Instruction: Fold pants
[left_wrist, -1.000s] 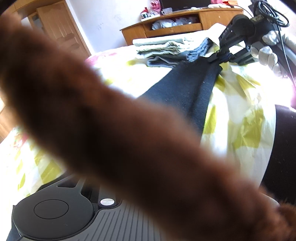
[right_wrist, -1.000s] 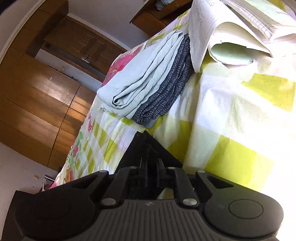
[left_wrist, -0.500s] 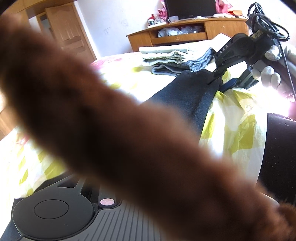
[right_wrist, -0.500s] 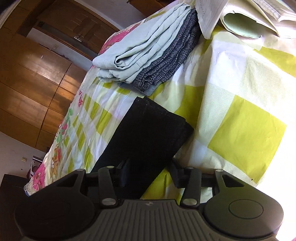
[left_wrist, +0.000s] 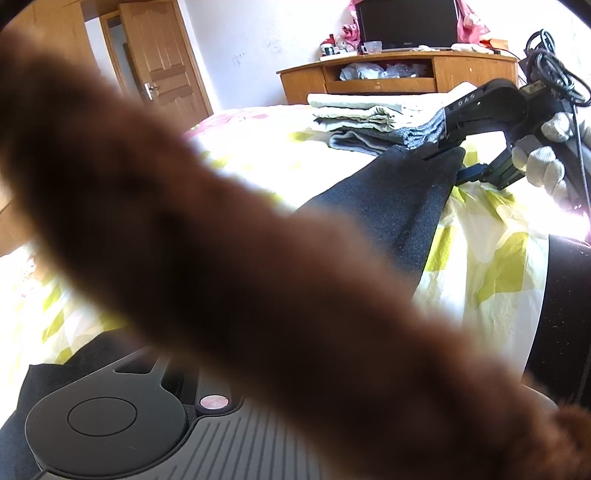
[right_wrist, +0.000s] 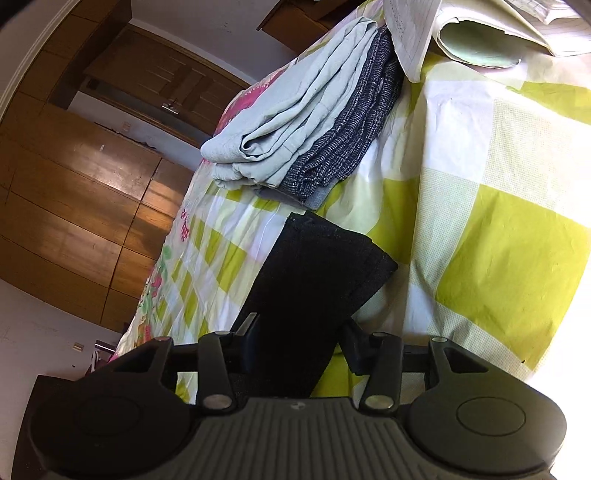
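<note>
Closest in the left wrist view, a blurred brown sleeve (left_wrist: 229, 266) crosses the lens and hides the left gripper's fingers, so I cannot tell whether that gripper is holding anything; dark cloth shows by its body at the lower left. Beyond the sleeve the pants (left_wrist: 402, 206), folded into a long dark strip, lie on the checked yellow-and-white bed (left_wrist: 491, 258), running away from the left hand toward the right gripper (left_wrist: 458, 158). In the right wrist view the right gripper (right_wrist: 299, 338) stands wide, its jaws having just eased in a little after springing apart; the strip passes between them, but the pads do not seem to press on it. From there the pants (right_wrist: 317, 280) stretch forward along the fingers, long axis nearly in line with them, and end in a squared hem. Just past that hem sits a stack (right_wrist: 295, 125) of folded clothes, pale on top and grey knit beneath, with papers (right_wrist: 472, 33) farther back. My guess is the next fold turns on this line: the right hand is at the hem end, nearer the stack, and would carry it back along the strip toward the left hand.
</note>
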